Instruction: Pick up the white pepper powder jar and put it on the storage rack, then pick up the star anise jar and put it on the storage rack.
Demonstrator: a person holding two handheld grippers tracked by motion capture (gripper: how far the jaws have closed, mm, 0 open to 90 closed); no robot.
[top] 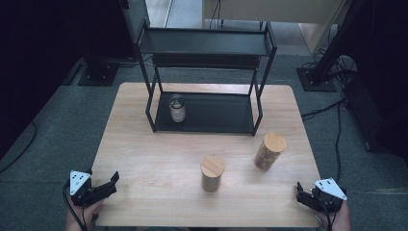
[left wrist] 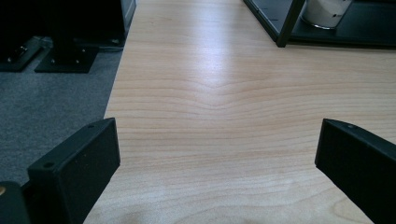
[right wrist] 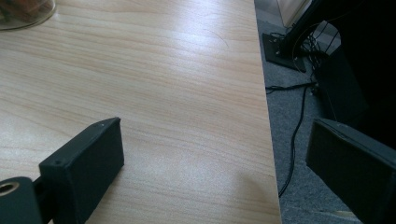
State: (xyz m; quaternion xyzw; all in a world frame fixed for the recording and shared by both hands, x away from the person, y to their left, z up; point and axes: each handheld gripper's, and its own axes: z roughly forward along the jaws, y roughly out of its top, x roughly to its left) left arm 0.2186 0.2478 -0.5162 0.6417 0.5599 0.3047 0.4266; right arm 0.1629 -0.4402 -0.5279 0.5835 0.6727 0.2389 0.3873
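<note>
Two wooden-lidded jars stand on the table: one (top: 212,173) near the middle front, the other (top: 269,150) to its right. A clear jar with a metal lid (top: 177,108) sits on the lower shelf of a black rack (top: 207,45) at the back; its base (left wrist: 325,12) appears in the left gripper view. At the table's front left corner my left gripper (top: 113,182) is open, with bare wood between its jaws (left wrist: 217,154). My right gripper (top: 299,192) rests open at the front right corner, straddling the table's right edge (right wrist: 219,154), nothing held.
The light wooden table (top: 159,159) stands on grey carpet. Black stand bases and cables (top: 332,82) lie on the floor to the right and back left. The base of the right-hand jar (right wrist: 23,14) shows at the top left of the right gripper view.
</note>
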